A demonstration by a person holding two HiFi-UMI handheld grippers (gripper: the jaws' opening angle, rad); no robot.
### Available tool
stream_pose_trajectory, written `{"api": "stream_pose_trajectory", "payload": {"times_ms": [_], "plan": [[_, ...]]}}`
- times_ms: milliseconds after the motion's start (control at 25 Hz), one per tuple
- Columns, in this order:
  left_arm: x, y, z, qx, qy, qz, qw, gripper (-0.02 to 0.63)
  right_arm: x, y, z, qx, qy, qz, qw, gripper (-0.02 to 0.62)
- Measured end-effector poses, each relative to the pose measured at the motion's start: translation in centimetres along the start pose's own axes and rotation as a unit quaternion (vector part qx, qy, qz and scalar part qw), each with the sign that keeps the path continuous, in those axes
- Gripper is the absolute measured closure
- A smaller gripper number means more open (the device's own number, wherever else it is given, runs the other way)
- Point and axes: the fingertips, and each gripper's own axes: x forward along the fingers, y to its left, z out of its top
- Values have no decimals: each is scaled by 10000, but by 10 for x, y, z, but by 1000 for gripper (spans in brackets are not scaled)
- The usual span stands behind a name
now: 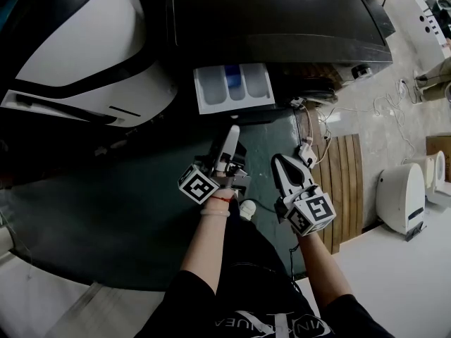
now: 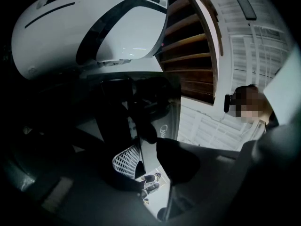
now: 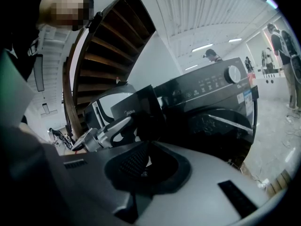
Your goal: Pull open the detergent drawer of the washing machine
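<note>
In the head view the black washing machine (image 1: 282, 13) fills the top. Its detergent drawer (image 1: 234, 86) stands pulled out, showing white and blue compartments from above. My left gripper (image 1: 232, 131) points up at the drawer's front edge, just short of it. Its jaws are open, and in the left gripper view a clear gap with nothing in it separates the pads (image 2: 126, 161). My right gripper (image 1: 276, 159) hovers lower and to the right, away from the drawer. Its pads (image 3: 136, 161) meet, so it is shut and empty. The right gripper view shows the machine's control panel (image 3: 211, 84) and the left gripper (image 3: 110, 131).
A large white and black machine (image 1: 77, 55) stands at the left. A wooden slat board (image 1: 342, 182), loose cables (image 1: 380, 108) and a white appliance (image 1: 402, 196) lie to the right. The person's legs are directly below the grippers.
</note>
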Motion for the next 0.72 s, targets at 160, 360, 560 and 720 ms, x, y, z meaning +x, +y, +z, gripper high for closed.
{"api": "stream_pose_trajectory", "payload": {"times_ms": [160,360,560,720], "plan": [[-4,-1,-2,27,25,7,10000,491,-5,-2,-3,-1,-27,-34,10000,576],[-9,-2,-4,47,35,-18,10000,492,-10,-1,-5,-21,-78,-36,10000,576],[-13,-5,-8,37,43,-24,10000,494,-13,2,-7,-61,-75,-42,9999,577],[-16,-8,-9,41,60,-42,10000,495,-14,4,-11,-90,-32,-38,9999,577]]}}
